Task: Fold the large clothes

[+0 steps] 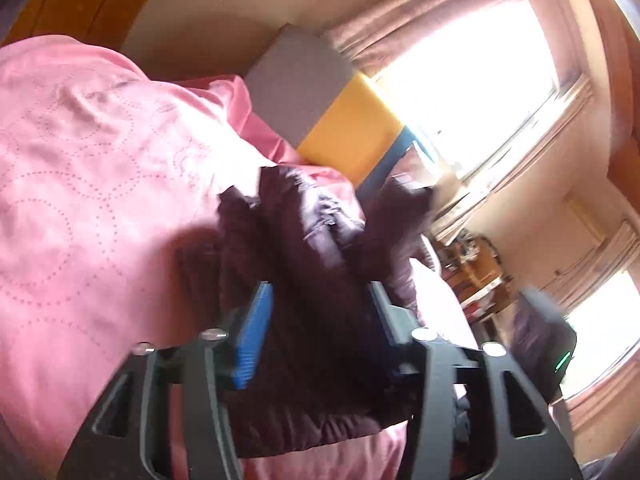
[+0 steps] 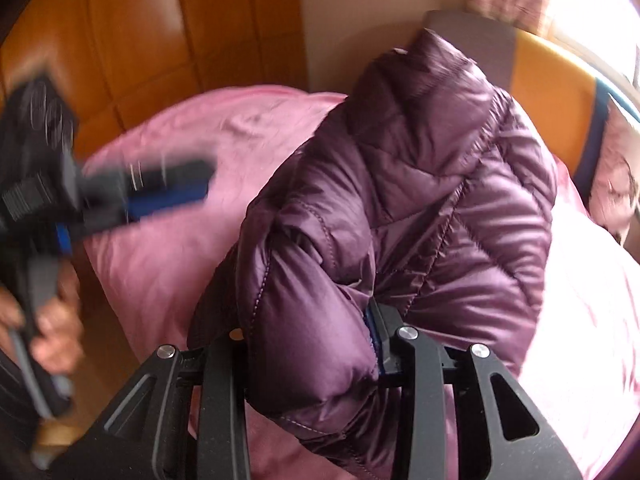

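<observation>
Right wrist view shows a purple quilted puffer jacket [image 2: 420, 208] bunched up in a mound on a pink bedspread [image 2: 168, 248] that covers the bed. The right gripper [image 2: 312, 340] is clamped on a thick fold of the jacket at its near edge, the padding bulging between its jaws. To the left, the left gripper [image 2: 168, 188] appears blurred above the bedspread, apart from the jacket, held by a hand [image 2: 52, 340]. In the left wrist view, the left gripper [image 1: 320, 312] stands partly spread with dark jacket [image 1: 304, 280] fabric seen between the blue pads [image 1: 252, 340]; whether they press on it I cannot tell. Behind the bed stand a grey, yellow and blue headboard [image 2: 548, 80], an orange wooden wardrobe [image 2: 140, 40] and a bright curtained window [image 1: 472, 76].
</observation>
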The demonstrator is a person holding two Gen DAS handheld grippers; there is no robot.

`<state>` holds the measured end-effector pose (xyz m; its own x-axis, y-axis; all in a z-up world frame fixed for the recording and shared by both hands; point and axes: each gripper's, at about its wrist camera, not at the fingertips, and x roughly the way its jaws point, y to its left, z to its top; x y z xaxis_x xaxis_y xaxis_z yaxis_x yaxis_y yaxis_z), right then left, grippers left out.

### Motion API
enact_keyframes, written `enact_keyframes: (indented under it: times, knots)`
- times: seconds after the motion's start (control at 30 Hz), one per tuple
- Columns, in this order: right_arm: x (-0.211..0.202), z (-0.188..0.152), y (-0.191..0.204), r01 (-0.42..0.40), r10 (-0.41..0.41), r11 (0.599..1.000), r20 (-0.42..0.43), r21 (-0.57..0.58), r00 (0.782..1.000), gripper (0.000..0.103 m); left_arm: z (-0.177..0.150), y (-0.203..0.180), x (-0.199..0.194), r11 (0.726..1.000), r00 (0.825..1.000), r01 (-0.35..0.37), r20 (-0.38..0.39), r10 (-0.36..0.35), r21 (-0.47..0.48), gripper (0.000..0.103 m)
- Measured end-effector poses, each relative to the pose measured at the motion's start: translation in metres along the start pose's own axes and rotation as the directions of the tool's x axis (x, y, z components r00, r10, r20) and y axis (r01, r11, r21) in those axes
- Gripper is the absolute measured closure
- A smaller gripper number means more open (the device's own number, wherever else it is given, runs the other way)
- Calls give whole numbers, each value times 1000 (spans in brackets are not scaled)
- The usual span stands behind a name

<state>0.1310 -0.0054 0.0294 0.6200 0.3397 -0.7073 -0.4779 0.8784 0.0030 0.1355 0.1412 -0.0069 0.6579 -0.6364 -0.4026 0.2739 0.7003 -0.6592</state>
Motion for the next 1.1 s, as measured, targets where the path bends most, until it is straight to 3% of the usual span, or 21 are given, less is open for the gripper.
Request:
enact_keyframes:
  times: [0.1,0.13,0.2,0.27,0.33,0.37,0.47,0.53,0.6,0.67,0.7,0.83,0.93,1.0,1.1]
  knots:
    - [5,-10,14,20,-19,998,3,-52,1000,70,4,-3,11,999,999,33,-43,-32,5,42]
    - [4,-12,17,25,-25,997,12,-70,1000,70,6,-3,18,999,997,36,-61,-36,6,34]
    - [-2,-21,22,35,-33,994,21,-103,999,69,13,-3,31,999,994,37,-103,-37,-10,33]
    - [-6,-26,20,28,-24,993,36,-118,999,59,19,-5,37,999,992,50,-120,-50,-1,33]
    - [-10,-26,19,-11,17,992,52,-126,999,42,31,-11,51,1000,991,28,-130,-26,10,34]
    - [-12,-27,20,-32,40,990,61,-134,997,38,34,-15,59,1000,988,22,-155,-19,22,48]
    - [-22,-31,19,-100,111,984,73,-147,991,22,44,-14,83,997,973,-48,-222,59,58,75]
    - [-38,-34,7,-224,232,967,59,-123,971,17,41,-13,88,996,969,-66,-233,79,64,80]
    - [-64,-42,-17,-350,355,934,80,-68,932,19,43,-12,90,996,968,-62,-241,75,58,81]
    - [-83,-49,-44,-399,397,917,119,-13,910,22,46,-11,89,996,967,-64,-242,78,64,81]
    - [-89,-52,-58,-388,383,921,137,13,914,25,49,-11,90,995,966,-70,-245,84,67,81]
    - [-85,-66,-106,-240,227,966,124,95,966,40,49,-6,89,994,962,-90,-252,101,55,81]
    - [-75,-71,-104,-193,183,977,105,90,977,43,47,-2,89,991,954,-129,-268,135,39,81]
    - [-65,-63,-92,-159,153,984,91,74,984,42,45,8,90,982,941,-187,-282,187,28,81]
    - [-52,-64,-74,-113,111,993,71,36,991,42,41,27,92,946,907,-323,-278,317,25,66]
